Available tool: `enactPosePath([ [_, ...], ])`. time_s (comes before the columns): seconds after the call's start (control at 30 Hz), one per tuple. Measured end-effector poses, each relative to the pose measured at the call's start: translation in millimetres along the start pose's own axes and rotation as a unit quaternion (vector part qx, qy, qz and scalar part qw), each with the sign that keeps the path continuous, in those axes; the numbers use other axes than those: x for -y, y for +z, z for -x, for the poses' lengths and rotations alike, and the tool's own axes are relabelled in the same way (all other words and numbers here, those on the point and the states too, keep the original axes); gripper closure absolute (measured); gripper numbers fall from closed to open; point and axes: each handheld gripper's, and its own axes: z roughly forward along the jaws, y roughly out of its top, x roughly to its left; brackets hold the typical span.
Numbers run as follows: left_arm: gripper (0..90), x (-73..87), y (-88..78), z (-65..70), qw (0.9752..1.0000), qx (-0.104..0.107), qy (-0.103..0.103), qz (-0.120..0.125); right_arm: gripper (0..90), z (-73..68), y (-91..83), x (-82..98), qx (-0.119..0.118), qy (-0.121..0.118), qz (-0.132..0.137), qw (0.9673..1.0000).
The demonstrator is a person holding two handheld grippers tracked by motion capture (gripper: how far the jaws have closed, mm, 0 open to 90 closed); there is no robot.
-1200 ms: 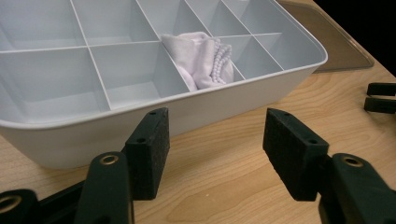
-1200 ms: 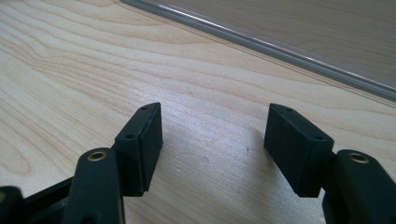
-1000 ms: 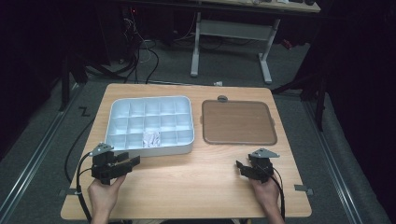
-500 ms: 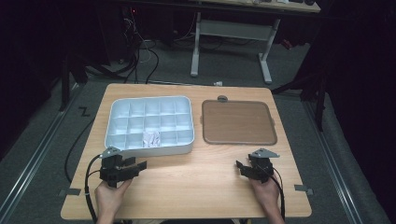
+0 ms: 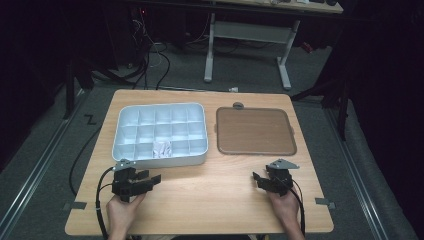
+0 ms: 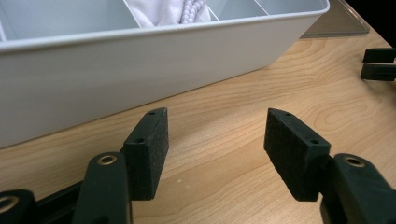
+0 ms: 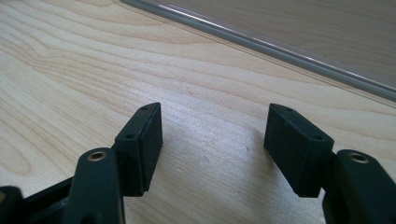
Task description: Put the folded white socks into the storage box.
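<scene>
At the left of the wooden table (image 5: 210, 200), the left gripper (image 5: 152, 180) rests low near the front edge, held in the person's left hand (image 5: 122, 212), its jaws spread wide with nothing between them. From the left gripper view, the pale wall of the white compartment tray (image 6: 140, 60) rises just ahead of the jaws, close but not touching. The tray lies with its long axis running across the table, and this gripper sits off its near left corner, so it is much the nearer of the two.

What matters for the next move, as I judge it, is the small white bundle (image 5: 162, 148) in a compartment of the tray's front row, roughly mid-way along. It lies beyond and slightly right of the left gripper, over the near wall, so the gripper would have to rise and come down into the cell. The bundle looks like soft crumpled white cloth, with a string of pale beads (image 6: 192, 9) beside it in the same cell.

Further right lies the flat brown tray lid (image 5: 254, 131), beside the white tray. The right gripper (image 5: 260, 178) rests in front of it, jaws likewise released and empty, well apart from the bundle.
</scene>
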Motion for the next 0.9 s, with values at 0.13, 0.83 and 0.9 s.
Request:
enactPosePath([
  [0.13,40.3,5.2,3.0,-0.7,1.0,0.0,-0.004,-0.002,37.7,0.0,0.0,0.0,0.0,0.0,0.0,1.0],
  [0.83,39.6,30.6,21.5,3.6,0.9969,-0.032,0.072,0.001,37.7,0.0,0.0,0.0,0.0,0.0,0.0,1.0],
  [0.9,39.7,32.2,23.1,4.1,0.9966,-0.033,0.076,0.002,37.7,0.0,0.0,0.0,0.0,0.0,0.0,1.0],
])
